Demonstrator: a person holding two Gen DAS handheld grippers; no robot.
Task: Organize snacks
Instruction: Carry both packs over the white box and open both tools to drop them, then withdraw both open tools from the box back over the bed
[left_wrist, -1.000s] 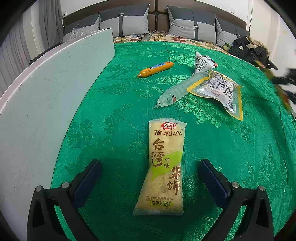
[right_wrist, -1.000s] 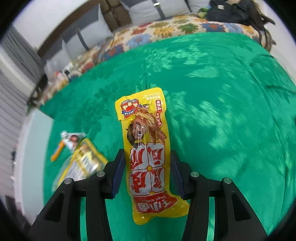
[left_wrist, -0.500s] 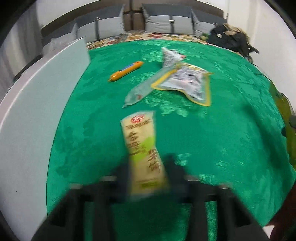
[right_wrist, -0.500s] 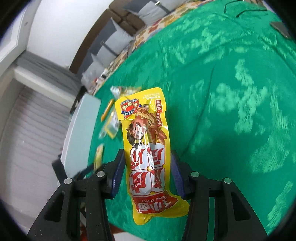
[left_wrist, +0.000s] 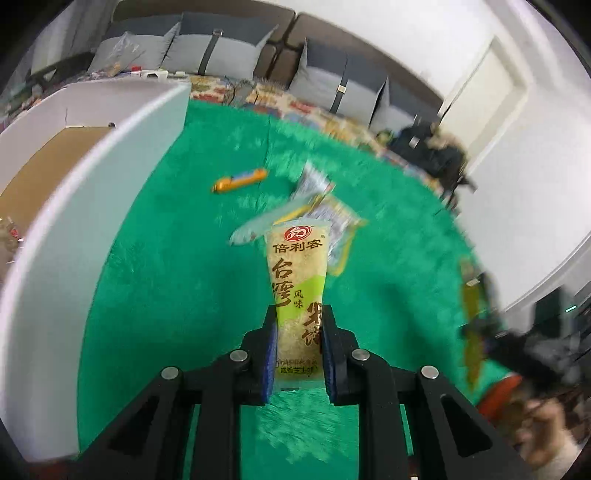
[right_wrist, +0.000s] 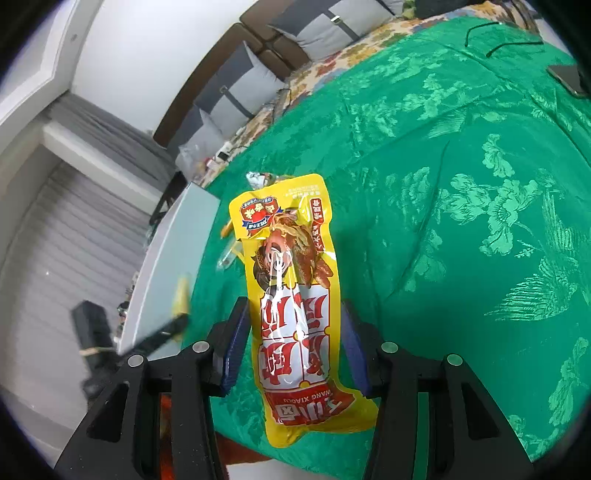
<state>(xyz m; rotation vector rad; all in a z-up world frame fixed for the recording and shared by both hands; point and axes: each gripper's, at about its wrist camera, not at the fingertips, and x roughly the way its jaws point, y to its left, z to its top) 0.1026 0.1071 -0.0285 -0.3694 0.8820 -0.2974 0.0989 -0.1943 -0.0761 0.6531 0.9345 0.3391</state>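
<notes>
Left wrist view: the left tool (left_wrist: 298, 332) is clamping the lower part of the rice cracker packet (left_wrist: 297, 291), its fingers closed against both sides. The packet is standing up at frame centre above the green cloth (left_wrist: 155, 288). An orange sausage stick (left_wrist: 239, 180) is lying at upper centre, with blurred snack bags (left_wrist: 325, 218) just right of it. A white box (left_wrist: 85, 177) is filling the left side.

Right wrist view: the right tool (right_wrist: 291, 343) is gripping the yellow snack pouch (right_wrist: 291, 295) by its edges, fingers closed onto it. The pouch is pointing toward upper centre, over the green cloth (right_wrist: 461, 221).
</notes>
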